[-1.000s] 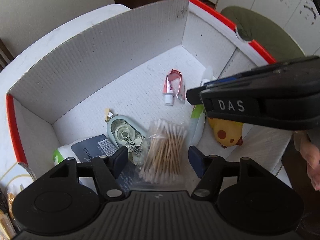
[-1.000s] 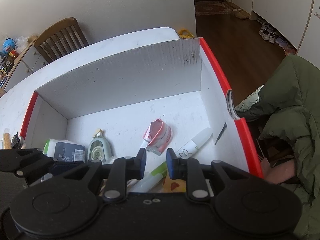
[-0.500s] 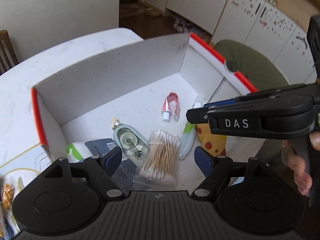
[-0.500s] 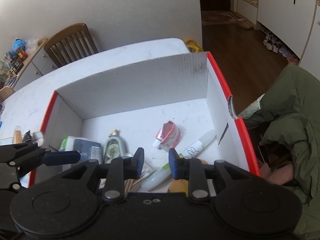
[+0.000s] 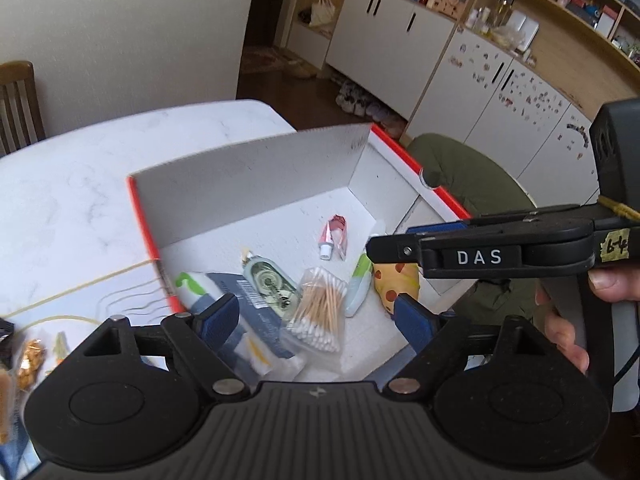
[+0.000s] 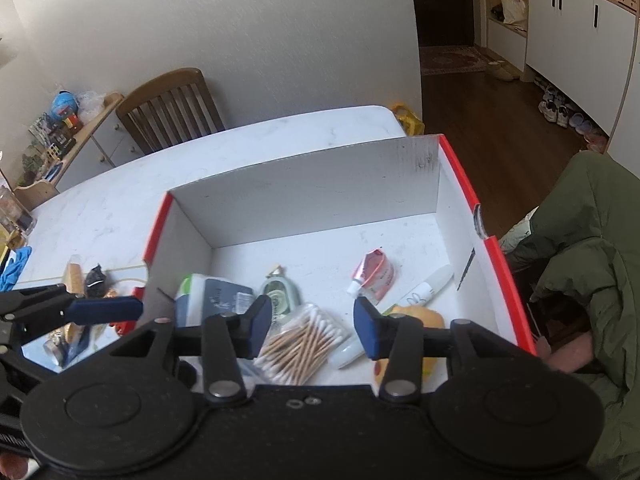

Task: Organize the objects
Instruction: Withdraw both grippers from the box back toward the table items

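My left gripper (image 5: 316, 316) and right gripper (image 6: 313, 326): both spread wide, empty. Yellow spotted pouch (image 6: 416, 316) half hidden, 5 o'clock. Red-rimmed white cardboard box (image 6: 312, 184) holds clear cotton-swab bag (image 6: 300, 346), centre, and green correction-tape dispenser (image 6: 280, 298).

Left gripper (image 5: 316, 318): jaws spread wide, nothing between the blue pads (image 5: 218, 314), pointing forward and down. Right gripper (image 6: 312, 326): jaws also apart, narrower gap, empty, same tilt. From the left wrist view the right gripper sits to the right, side-on, with the right hand (image 5: 576, 320) wrapped round its handle, thumb on top, fingers curled under
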The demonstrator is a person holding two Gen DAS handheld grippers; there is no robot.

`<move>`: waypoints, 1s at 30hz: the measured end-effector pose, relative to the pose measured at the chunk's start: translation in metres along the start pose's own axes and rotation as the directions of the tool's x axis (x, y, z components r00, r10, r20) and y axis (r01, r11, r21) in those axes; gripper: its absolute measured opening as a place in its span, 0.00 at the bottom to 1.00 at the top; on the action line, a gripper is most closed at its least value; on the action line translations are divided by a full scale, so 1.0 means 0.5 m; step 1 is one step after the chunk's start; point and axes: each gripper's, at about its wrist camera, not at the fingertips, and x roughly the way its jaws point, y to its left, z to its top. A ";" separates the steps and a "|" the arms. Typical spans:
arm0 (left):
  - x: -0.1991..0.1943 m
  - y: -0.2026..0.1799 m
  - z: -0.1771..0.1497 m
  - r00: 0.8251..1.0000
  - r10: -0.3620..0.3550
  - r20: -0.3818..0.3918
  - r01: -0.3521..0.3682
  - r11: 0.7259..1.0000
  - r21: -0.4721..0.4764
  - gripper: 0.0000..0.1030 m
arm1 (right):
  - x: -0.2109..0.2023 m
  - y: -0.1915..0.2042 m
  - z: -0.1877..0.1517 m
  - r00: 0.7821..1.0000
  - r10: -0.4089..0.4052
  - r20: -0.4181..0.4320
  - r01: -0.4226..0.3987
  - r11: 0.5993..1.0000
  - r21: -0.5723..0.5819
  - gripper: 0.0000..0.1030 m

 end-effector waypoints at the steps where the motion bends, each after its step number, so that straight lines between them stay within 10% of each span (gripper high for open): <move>1: -0.011 0.004 -0.003 1.000 0.001 0.009 -0.001 1.000 -0.001 0.82 | -0.004 0.004 -0.004 1.000 0.003 0.003 -0.003 1.000 0.002 0.48; 9: -0.092 0.044 -0.032 0.996 0.031 0.086 -0.031 1.000 -0.007 0.82 | -0.034 0.044 -0.030 0.999 0.027 0.047 -0.028 0.999 0.023 0.54; 22: -0.214 0.121 -0.101 0.979 0.100 0.175 -0.102 0.995 0.001 0.82 | -0.077 0.164 -0.076 0.987 0.109 0.122 -0.107 0.994 -0.021 0.96; 30: -0.271 0.200 -0.154 0.977 0.108 0.184 -0.105 0.994 -0.023 0.87 | -0.068 0.273 -0.102 0.979 0.180 0.098 -0.169 0.979 -0.112 0.98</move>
